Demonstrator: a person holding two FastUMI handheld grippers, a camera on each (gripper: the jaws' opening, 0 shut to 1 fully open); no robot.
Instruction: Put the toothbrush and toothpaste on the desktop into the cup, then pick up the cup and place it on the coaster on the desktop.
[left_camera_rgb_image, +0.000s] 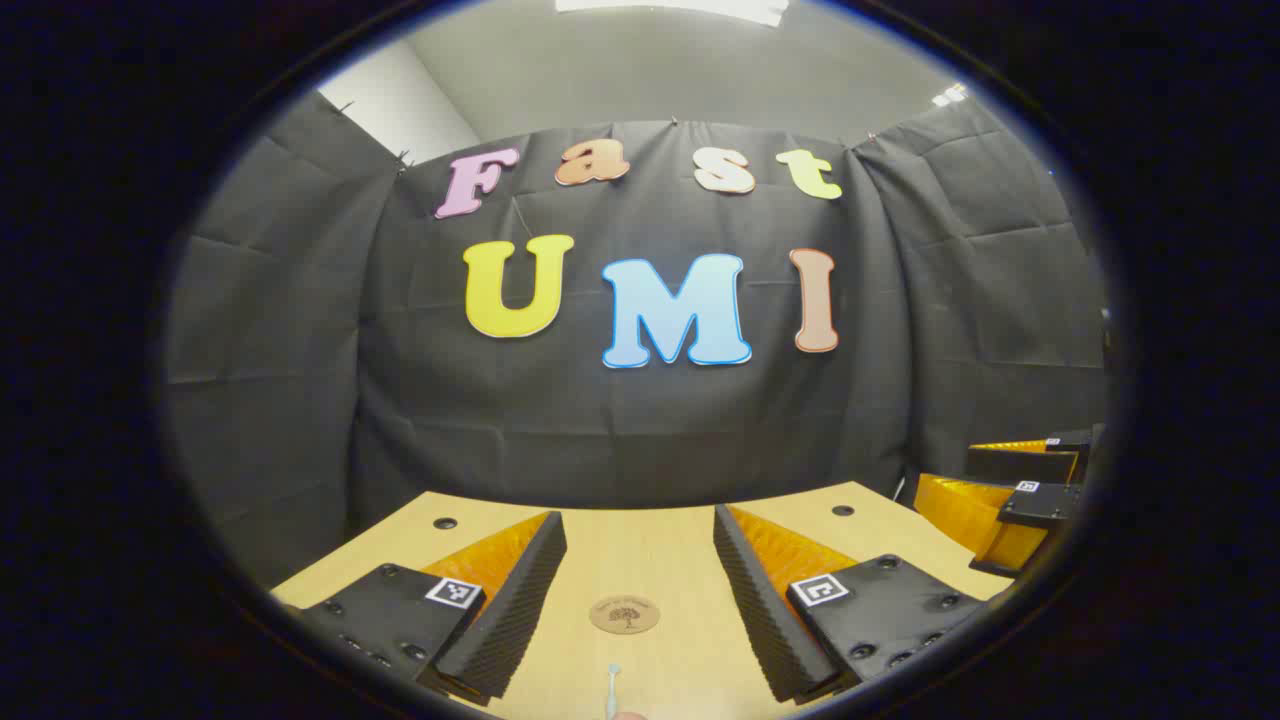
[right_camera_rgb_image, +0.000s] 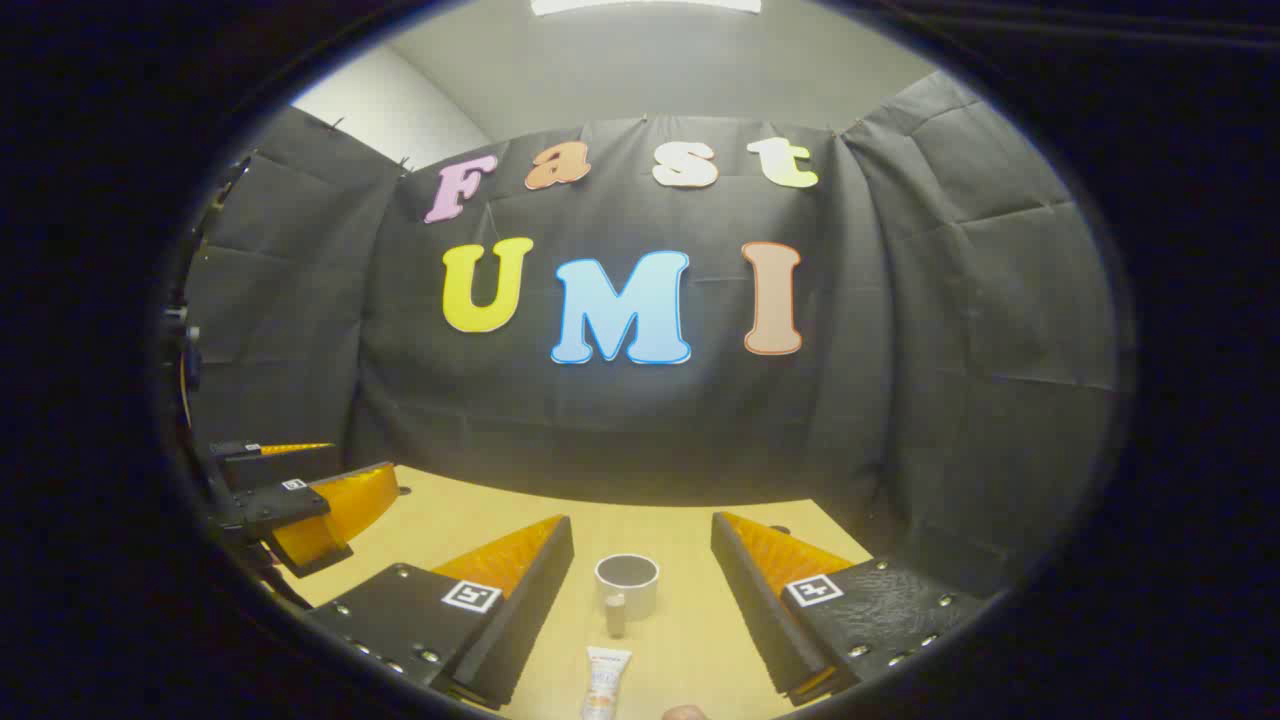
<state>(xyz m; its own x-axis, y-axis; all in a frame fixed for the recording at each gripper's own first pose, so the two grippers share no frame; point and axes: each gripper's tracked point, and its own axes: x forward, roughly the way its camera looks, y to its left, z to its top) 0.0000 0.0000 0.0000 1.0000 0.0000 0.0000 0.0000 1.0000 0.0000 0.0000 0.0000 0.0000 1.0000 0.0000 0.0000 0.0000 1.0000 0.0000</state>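
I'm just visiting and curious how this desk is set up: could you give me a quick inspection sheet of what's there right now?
Surface: light wooden desktop, with small dark holes near the far edge.
Job's things: cup upright, nothing seen inside; toothpaste lying in front of it; toothbrush lying near the round coaster.
Clutter: nothing seen.
Grippers: left gripper open, fingers either side of the coaster; right gripper open, cup between its fingers' line.
Cables: nothing seen.
Surroundings: black cloth wall, ceiling light.

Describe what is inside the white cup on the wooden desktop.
In the right gripper view, the white cup stands upright, its inside dark with nothing sticking out. Its bottom is hidden by the rim. The white toothpaste tube lies outside it, nearer the camera.
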